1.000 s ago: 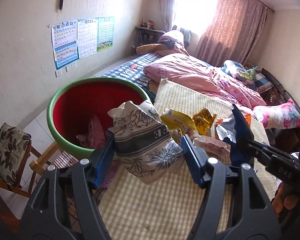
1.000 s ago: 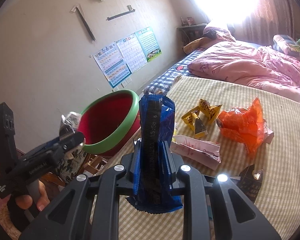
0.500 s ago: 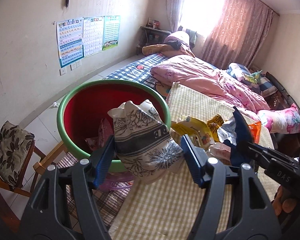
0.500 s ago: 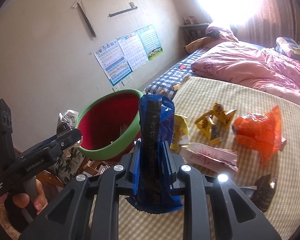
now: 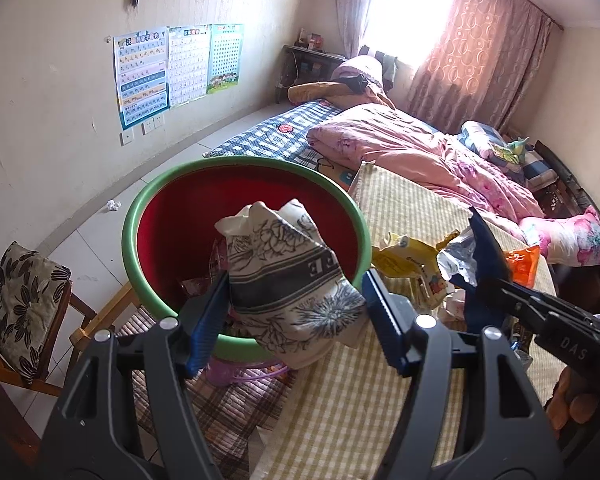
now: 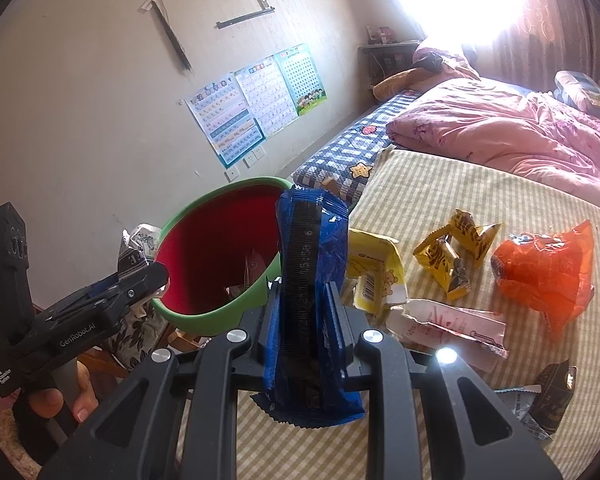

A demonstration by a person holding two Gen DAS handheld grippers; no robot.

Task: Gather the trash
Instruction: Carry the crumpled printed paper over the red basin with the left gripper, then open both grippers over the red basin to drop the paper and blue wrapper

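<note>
A round green plastic basin with a red inside (image 5: 156, 216) is seen at the left, beside the bed. The left tool (image 5: 296, 300) is clamped on a crumpled white bag with a grey floral print (image 5: 288, 272), which is held over the basin's near rim. Further right, the right tool (image 6: 304, 304) is closed tight on an upright blue foil wrapper (image 6: 314, 248). On the yellow checked bed cover (image 6: 480, 192), yellow wrappers (image 6: 456, 256) and an orange wrapper (image 6: 544, 268) are left lying.
</note>
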